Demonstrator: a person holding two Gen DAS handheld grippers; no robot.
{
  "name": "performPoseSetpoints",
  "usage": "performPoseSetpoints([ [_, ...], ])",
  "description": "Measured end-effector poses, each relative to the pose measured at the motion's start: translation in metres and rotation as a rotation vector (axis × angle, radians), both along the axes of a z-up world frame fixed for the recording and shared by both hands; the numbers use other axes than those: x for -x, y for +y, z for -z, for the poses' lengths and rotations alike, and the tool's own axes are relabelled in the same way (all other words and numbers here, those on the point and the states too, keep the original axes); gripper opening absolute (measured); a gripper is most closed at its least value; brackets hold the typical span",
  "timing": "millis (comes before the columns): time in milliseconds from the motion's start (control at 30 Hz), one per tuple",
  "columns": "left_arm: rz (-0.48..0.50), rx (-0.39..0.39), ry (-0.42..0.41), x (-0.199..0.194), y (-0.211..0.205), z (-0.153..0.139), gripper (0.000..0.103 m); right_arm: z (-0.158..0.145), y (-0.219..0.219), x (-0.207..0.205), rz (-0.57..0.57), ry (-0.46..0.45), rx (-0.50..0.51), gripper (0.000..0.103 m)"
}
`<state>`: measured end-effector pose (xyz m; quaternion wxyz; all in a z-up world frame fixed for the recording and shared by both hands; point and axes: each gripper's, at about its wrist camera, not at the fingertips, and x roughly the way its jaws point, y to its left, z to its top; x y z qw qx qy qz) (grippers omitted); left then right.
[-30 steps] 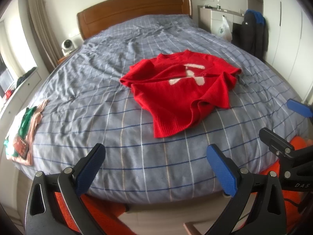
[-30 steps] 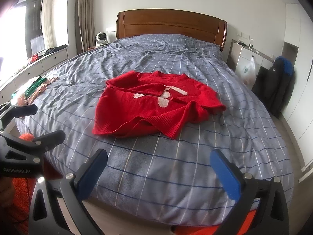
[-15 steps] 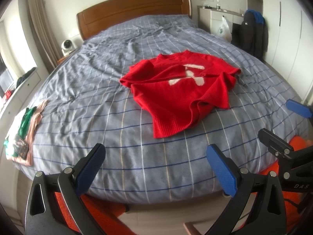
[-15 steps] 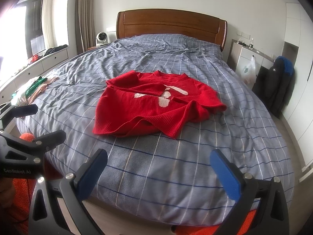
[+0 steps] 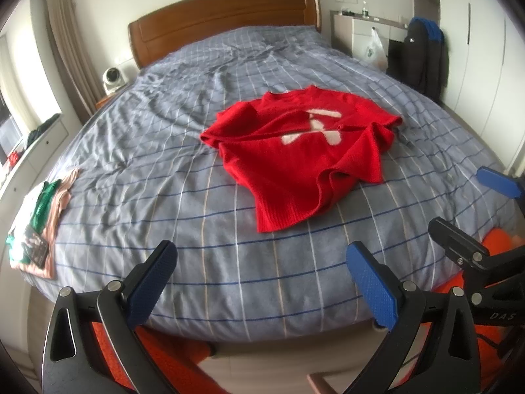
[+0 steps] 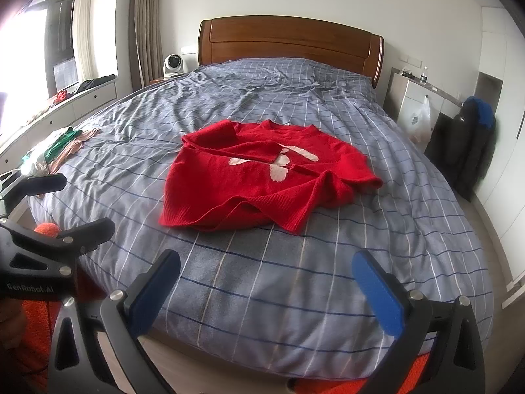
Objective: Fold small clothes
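A small red knit sweater point(image 5: 295, 161) with a white motif lies rumpled on the grey checked bed point(image 5: 164, 170), sleeves folded in; it also shows in the right wrist view point(image 6: 259, 184). My left gripper point(image 5: 262, 279) is open and empty over the bed's foot edge, well short of the sweater. My right gripper point(image 6: 265, 282) is open and empty, also at the foot edge. Each gripper shows at the side of the other's view: the right gripper point(image 5: 472, 223) and the left gripper point(image 6: 62, 207).
A pile of folded clothes point(image 5: 39, 216) lies at the bed's left edge. A wooden headboard point(image 6: 288, 42) stands at the back. A white cabinet point(image 6: 416, 105) and a dark jacket point(image 6: 472, 144) are to the right. A small fan point(image 6: 174, 64) sits left of the headboard.
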<state>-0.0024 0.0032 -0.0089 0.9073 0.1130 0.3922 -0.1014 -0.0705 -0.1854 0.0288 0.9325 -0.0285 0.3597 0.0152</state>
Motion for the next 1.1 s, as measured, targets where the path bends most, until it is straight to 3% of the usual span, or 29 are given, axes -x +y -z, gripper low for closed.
performPoseSetpoints([
  [1100, 0.003, 0.005, 0.007, 0.0023, -0.0009, 0.0017, 0.103, 0.0009, 0.0044, 0.0024, -0.002, 0.004, -0.001, 0.103],
])
